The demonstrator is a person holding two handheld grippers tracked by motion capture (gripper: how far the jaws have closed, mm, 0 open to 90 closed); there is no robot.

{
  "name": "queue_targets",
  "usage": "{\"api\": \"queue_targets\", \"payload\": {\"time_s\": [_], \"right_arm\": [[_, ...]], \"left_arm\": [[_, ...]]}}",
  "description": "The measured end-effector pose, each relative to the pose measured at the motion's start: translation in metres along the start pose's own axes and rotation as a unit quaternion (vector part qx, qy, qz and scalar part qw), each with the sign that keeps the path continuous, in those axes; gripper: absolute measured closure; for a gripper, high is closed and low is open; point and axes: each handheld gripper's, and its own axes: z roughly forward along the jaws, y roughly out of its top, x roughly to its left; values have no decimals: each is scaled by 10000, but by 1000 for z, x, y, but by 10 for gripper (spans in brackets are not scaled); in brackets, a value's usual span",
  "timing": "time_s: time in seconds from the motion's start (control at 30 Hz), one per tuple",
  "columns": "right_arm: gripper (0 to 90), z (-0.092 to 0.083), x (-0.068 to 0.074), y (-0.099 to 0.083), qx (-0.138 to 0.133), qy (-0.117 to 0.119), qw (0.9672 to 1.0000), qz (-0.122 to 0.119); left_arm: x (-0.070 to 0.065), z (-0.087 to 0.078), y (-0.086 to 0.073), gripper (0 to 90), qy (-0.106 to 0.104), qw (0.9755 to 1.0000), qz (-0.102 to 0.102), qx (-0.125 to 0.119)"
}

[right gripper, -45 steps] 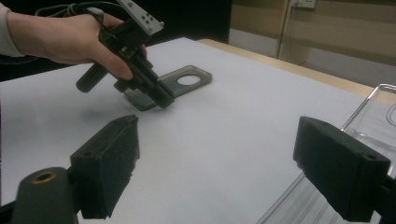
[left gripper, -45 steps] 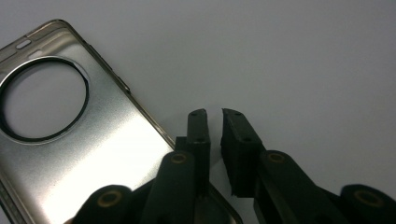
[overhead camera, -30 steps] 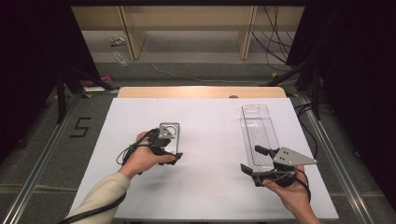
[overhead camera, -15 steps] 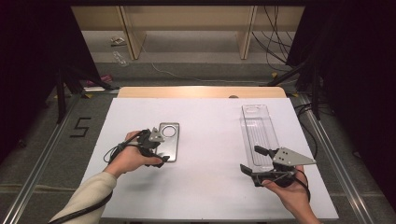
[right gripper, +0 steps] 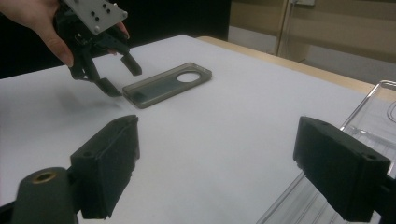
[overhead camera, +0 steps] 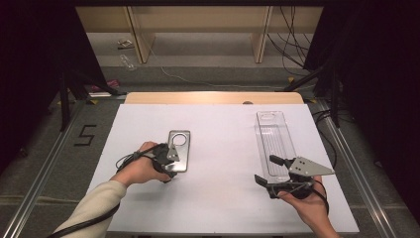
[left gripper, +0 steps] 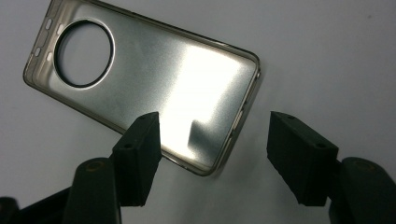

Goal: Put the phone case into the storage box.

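The table [overhead camera: 218,148] carries a white sheet under everything. At about 3 o'clock from its middle lies a clear tray [overhead camera: 275,141], long side running away from the person. The right gripper [overhead camera: 272,171] hovers at the tray's near end, at 4 o'clock on the table, jaws wide apart with nothing between them. At about 9 o'clock lies a grey phone case [overhead camera: 179,150], flat, its round camera hole at the far end. The left gripper [overhead camera: 168,163] is at the case's near end, at 6 o'clock of it; its jaws have just been closing but stand apart, one over the case's near corner, the other off its edge, pads not pressing on it.
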Motion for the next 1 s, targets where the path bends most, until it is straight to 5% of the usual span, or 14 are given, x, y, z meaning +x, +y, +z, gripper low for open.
{"api": "queue_targets", "payload": {"time_s": [0.07, 0.4, 0.67, 1.0], "right_arm": [[156, 0, 0, 0, -3, 3, 10000, -6], [156, 0, 0, 0, -5, 11, 10000, 2], [157, 0, 0, 0, -5, 20, 10000, 6], [157, 0, 0, 0, -6, 28, 10000, 12]], "left_arm": [[1, 3, 2, 370, 42, 9996, 226, 141], [-2, 12, 10, 454, 13, 9968, 723, 349], [-3, 14, 14, 499, 46, 9944, 968, 428], [-3, 14, 15, 564, -26, 9935, 1028, 491]]}}
